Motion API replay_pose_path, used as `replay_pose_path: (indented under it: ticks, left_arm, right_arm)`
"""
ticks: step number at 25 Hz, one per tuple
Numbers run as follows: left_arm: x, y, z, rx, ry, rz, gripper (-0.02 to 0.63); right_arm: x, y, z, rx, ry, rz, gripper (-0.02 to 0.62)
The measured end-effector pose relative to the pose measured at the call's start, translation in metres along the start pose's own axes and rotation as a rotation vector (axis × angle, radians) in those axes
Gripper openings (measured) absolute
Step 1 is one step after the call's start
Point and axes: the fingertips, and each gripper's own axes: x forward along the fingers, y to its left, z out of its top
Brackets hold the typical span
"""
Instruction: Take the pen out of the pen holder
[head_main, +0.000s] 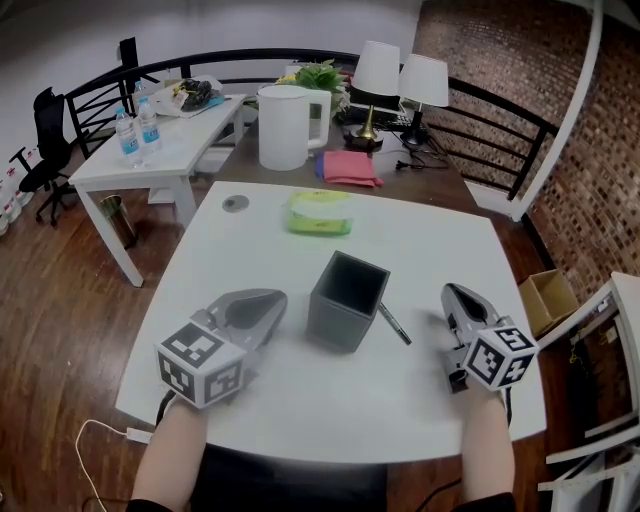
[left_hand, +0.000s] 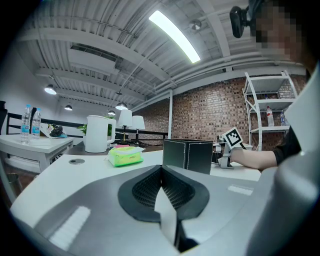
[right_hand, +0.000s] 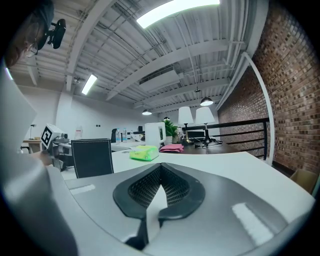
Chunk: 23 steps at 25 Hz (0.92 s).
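Observation:
A dark grey square pen holder (head_main: 347, 300) stands upright in the middle of the white table (head_main: 300, 400), and its inside looks empty. A dark pen (head_main: 394, 324) lies flat on the table just right of the holder. My left gripper (head_main: 278, 298) rests on the table left of the holder, shut with nothing in it. My right gripper (head_main: 452, 291) rests to the right of the pen, also shut and empty. The holder (left_hand: 187, 154) shows ahead and to the right in the left gripper view. In the right gripper view the holder (right_hand: 92, 157) is at the left.
A green tissue pack (head_main: 320, 212) lies behind the holder, and a round cable port (head_main: 235, 203) sits at the back left. On the darker desk beyond are a white pitcher (head_main: 288, 125), a pink cloth (head_main: 350, 167) and two lamps (head_main: 378, 70). A side table with bottles (head_main: 135, 135) stands at the far left.

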Motion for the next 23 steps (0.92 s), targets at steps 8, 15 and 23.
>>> replay_pose_path:
  ticks: [8, 15, 23]
  left_arm:
    - [0.0003, 0.0001, -0.0008, 0.001, -0.001, 0.001, 0.000]
    - [0.0004, -0.0004, -0.0011, -0.001, -0.001, -0.001, 0.000]
    - [0.0004, -0.0008, -0.0006, -0.001, -0.001, 0.000, 0.000]
  right_arm:
    - [0.0006, 0.0006, 0.0006, -0.004, -0.001, 0.000, 0.012]
    - [-0.0003, 0.0011, 0.0007, -0.007, 0.000, -0.001, 0.012]
    - [-0.0008, 0.0003, 0.0003, -0.001, -0.001, 0.001, 0.012]
